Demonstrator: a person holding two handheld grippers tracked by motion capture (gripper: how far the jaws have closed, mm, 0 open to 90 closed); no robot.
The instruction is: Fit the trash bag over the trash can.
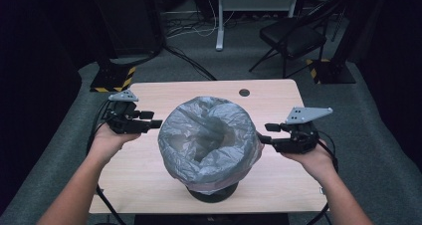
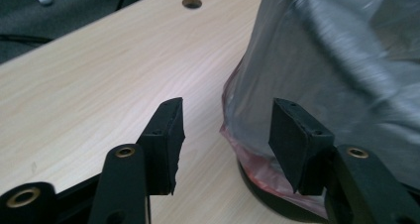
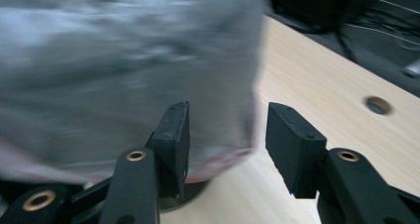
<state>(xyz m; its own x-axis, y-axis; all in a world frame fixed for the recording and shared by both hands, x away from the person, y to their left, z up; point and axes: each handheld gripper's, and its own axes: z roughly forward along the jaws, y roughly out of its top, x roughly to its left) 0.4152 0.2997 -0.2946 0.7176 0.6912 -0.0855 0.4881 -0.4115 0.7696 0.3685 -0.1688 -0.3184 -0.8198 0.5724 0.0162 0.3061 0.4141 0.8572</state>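
Work in hand: fitting a grey bin liner (image 1: 209,135) over a small dark bin (image 1: 214,192) that stands near the middle of the desk (image 1: 149,170), a little toward the near edge
Liner: draped over the rim and down the sides, with a pinkish layer peeking out at the hem in the left gripper view (image 2: 247,159)
Key relation: the bin sits between the two grippers, inward of each; both are about equally near, one at each flank
Left gripper (image 1: 149,119): just beside the liner's left flank, jaws about half open, nothing between the pads; the right-hand pad (image 2: 292,140) stands close in front of the plastic, contact cannot be told
Right gripper (image 1: 266,133): at the liner's right flank, jaws about half open, holding nothing; its tips look to be at the plastic, touching or not is unclear as its own view is blurred
Judgement: the liner looks seated and let go on both sides
Desk mark: a round cable hole (image 1: 244,92) near the far edge
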